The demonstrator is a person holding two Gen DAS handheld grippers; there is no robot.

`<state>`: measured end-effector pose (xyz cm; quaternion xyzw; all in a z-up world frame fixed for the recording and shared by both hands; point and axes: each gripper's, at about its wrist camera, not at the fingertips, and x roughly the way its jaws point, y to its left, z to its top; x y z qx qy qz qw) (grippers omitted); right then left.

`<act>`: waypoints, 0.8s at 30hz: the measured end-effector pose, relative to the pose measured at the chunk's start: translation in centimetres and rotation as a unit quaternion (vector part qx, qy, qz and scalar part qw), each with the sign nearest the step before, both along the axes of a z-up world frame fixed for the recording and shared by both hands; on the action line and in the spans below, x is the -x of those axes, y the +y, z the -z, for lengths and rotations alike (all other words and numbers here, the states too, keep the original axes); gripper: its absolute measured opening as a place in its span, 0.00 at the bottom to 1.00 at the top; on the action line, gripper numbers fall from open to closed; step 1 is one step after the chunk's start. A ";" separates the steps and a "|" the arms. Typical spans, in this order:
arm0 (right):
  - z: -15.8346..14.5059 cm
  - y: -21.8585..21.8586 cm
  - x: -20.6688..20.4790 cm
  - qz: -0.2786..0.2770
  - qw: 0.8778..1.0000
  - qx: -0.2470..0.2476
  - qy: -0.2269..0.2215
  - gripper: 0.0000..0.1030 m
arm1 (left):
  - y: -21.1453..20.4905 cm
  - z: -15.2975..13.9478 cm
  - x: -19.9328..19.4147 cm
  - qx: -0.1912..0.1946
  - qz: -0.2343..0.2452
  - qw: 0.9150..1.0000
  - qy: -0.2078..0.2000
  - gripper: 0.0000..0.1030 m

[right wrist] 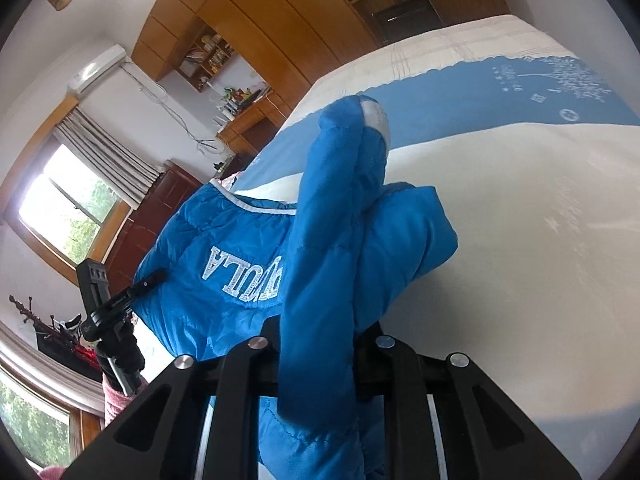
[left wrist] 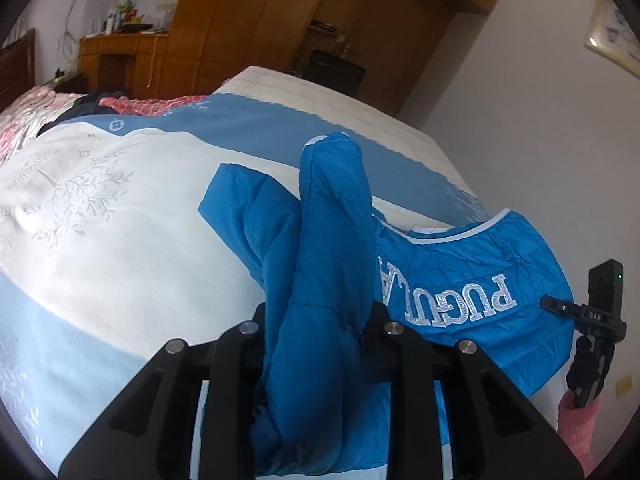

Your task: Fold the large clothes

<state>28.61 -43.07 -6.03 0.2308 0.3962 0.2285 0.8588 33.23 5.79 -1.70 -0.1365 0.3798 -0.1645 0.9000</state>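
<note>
Wooden wardrobes lined the far wall behind a bed spread with a white and pale-blue embroidered cover. Over it hung a bright blue quilted puffer jacket with silver lettering, lifted above the cover near the bed's near edge. The left gripper was closed narrowly on a bunched fold of blue fabric standing up between its black jaws. The right gripper pinched another upright fold the same way. Only the left view showed pink floral bedding at the bed's far corner; only the right view showed a curtained window and a wall-mounted air conditioner.
</note>
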 end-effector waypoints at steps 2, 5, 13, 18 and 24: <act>-0.3 -0.2 2.7 0.001 1.000 0.008 0.002 0.18 | -0.5 -0.2 2.0 0.002 0.011 1.000 -0.001 0.23; -0.3 0.0 5.7 0.002 1.000 0.015 0.009 0.18 | -1.3 0.0 5.0 0.000 0.028 1.000 0.002 0.23; 1.8 -0.3 11.0 0.014 0.999 0.023 0.041 0.18 | -1.7 3.0 10.1 -0.028 0.032 0.999 0.024 0.24; 3.7 -0.5 10.8 0.027 0.998 0.028 0.059 0.19 | -1.6 5.6 9.7 -0.077 0.008 0.996 0.038 0.27; 6.9 -1.6 9.6 0.039 0.995 0.007 0.087 0.20 | -2.5 7.5 9.6 -0.135 0.000 0.990 0.028 0.35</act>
